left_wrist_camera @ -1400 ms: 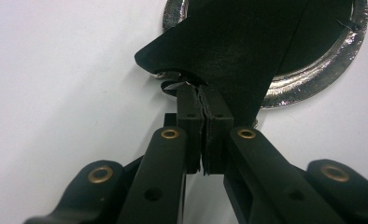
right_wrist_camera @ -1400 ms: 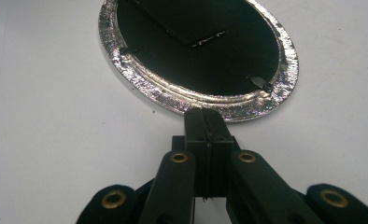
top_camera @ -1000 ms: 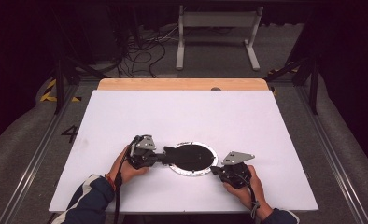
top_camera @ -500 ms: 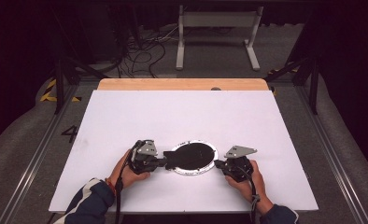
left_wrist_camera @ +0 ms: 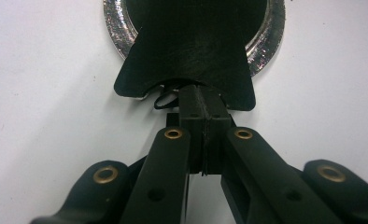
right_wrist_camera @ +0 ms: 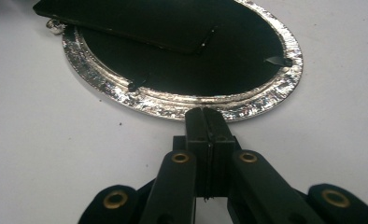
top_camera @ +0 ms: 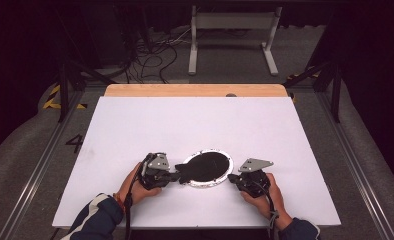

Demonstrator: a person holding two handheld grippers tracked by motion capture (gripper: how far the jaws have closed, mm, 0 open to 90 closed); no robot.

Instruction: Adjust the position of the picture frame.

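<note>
Sitting near the front edge of the white counter (top_camera: 135,125): round foil tray (top_camera: 221,156) with a black fish-shaped lid (top_camera: 205,167) lying over it. Left gripper (top_camera: 171,176) resting at the lid's tail, fingers (left_wrist_camera: 191,112) clenched together, tips just under the tail edge; grasp on it unclear. Right gripper (top_camera: 233,180) sitting at the tray's opposite rim, fingers (right_wrist_camera: 197,126) clenched, tips meeting the foil rim. Showing on the floor left of the counter: painted "4" (top_camera: 75,143). No brand readable.
</note>
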